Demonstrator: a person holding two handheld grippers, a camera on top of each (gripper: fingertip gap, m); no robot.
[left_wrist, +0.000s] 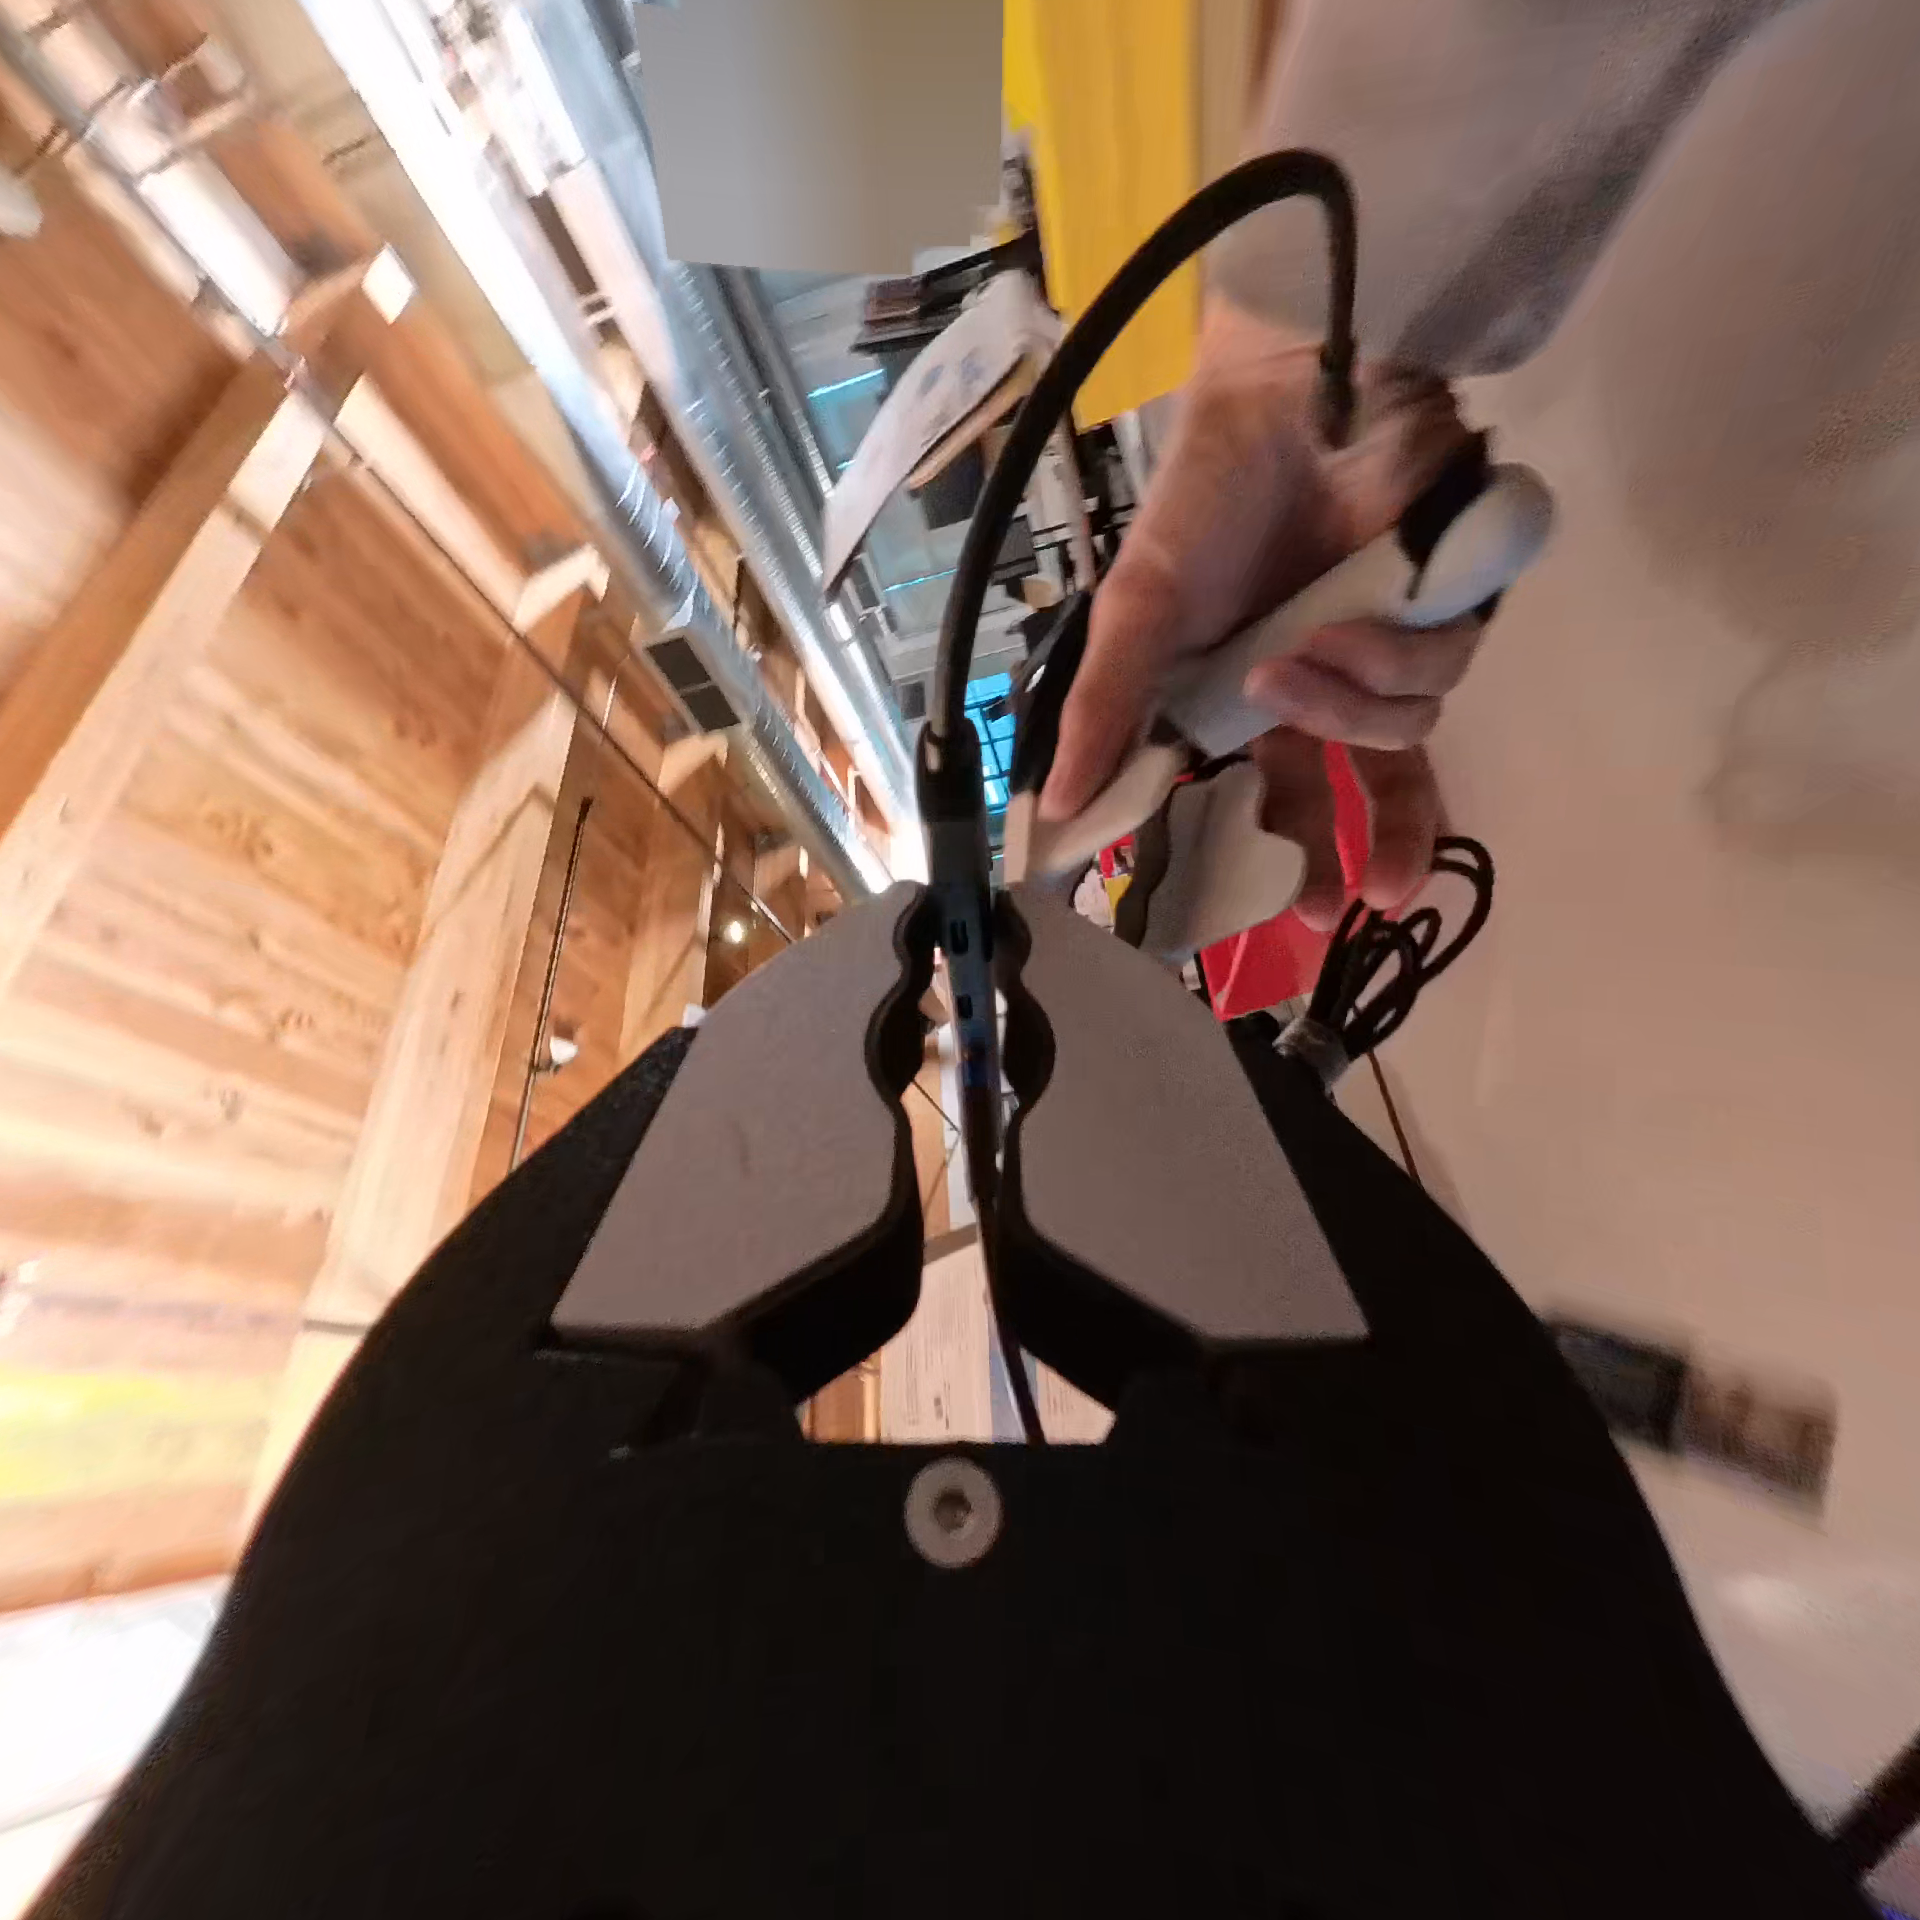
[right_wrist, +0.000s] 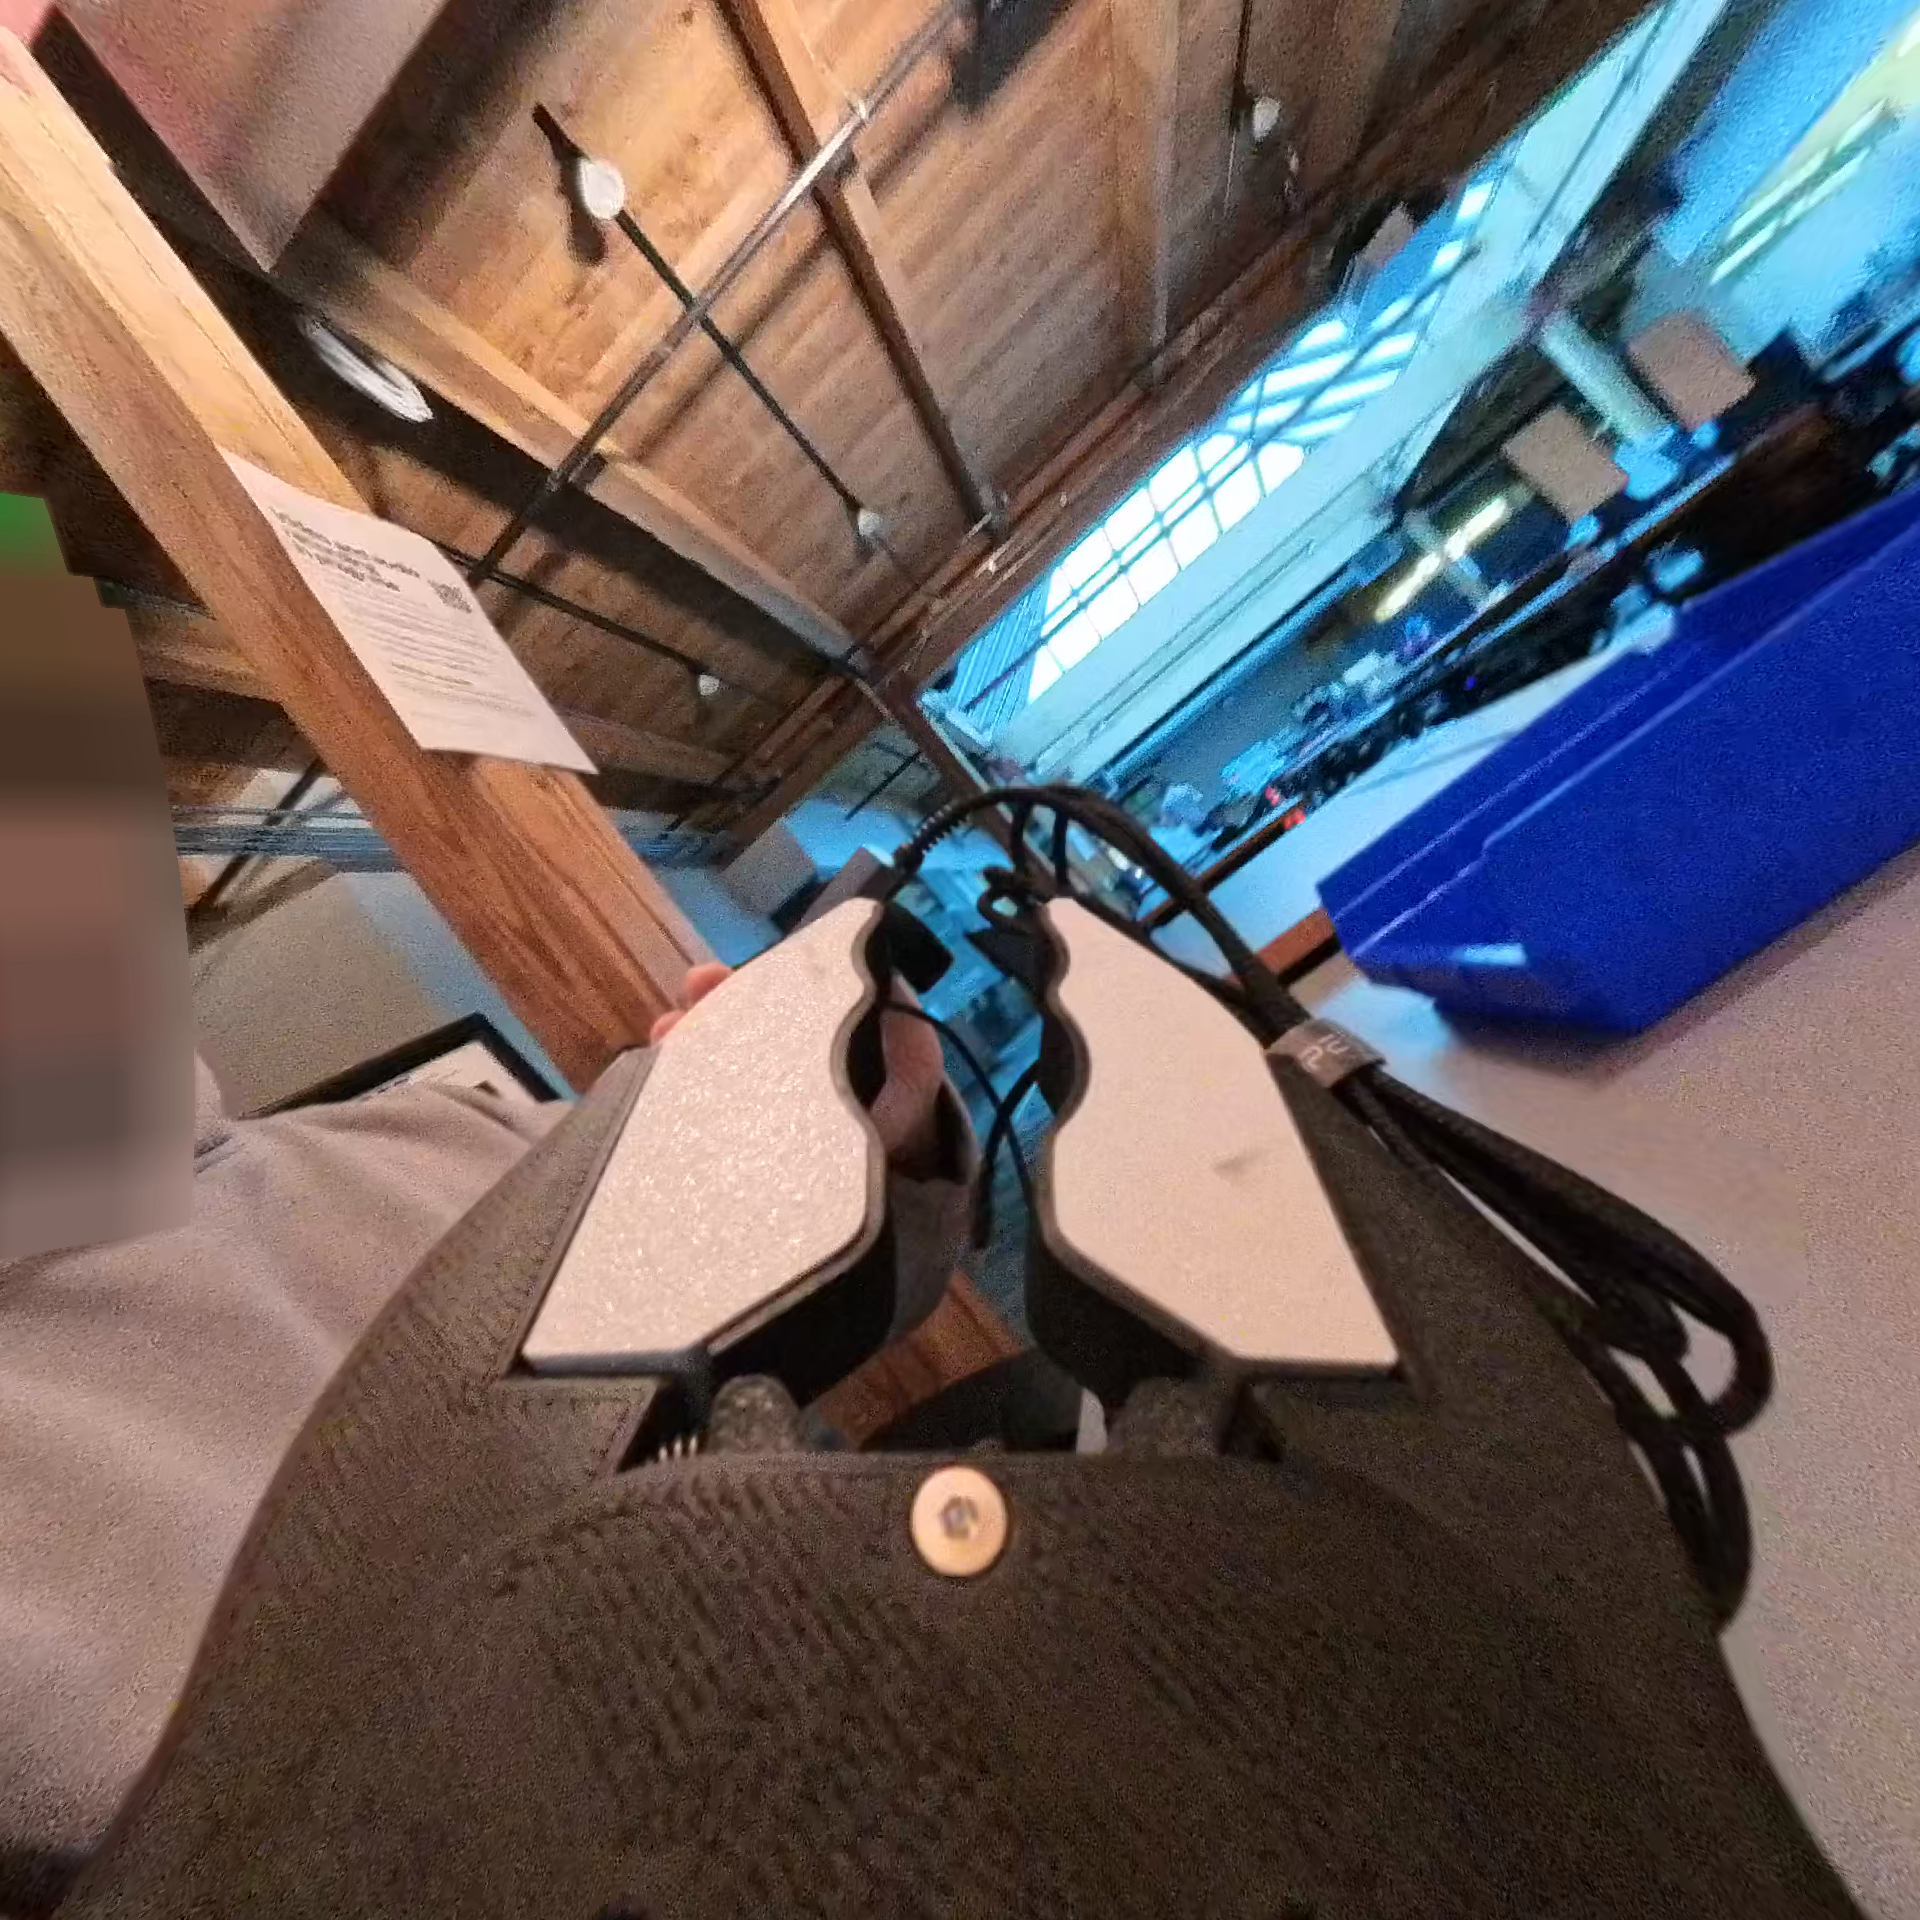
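Note:
My left gripper (left_wrist: 961, 914) is shut on a thin dark blue slab-like device (left_wrist: 966, 997) with small ports along its edge, pinched upright between the tips. A black cable (left_wrist: 1049, 405) arcs up from it and over a person's hand (left_wrist: 1195, 540). That hand holds the right gripper (left_wrist: 1132, 831). In the right wrist view my right gripper (right_wrist: 966, 920) has its jaws narrowly apart with strands of the black cable (right_wrist: 1013, 894) caught between the tips. The coiled rest of the cable (right_wrist: 1538, 1226), bound by a grey strap (right_wrist: 1335, 1055), hangs down its right side. It also shows in the left wrist view (left_wrist: 1392, 956).
Both views tilt up at a wooden ceiling (left_wrist: 260, 727) and a metal duct (left_wrist: 727, 468). A wooden post (right_wrist: 364, 831) bears a paper sheet (right_wrist: 416, 623). A blue bin (right_wrist: 1662, 831) sits on the pale table (right_wrist: 1766, 1195) at right. A grey sleeve (right_wrist: 208, 1299) is at left.

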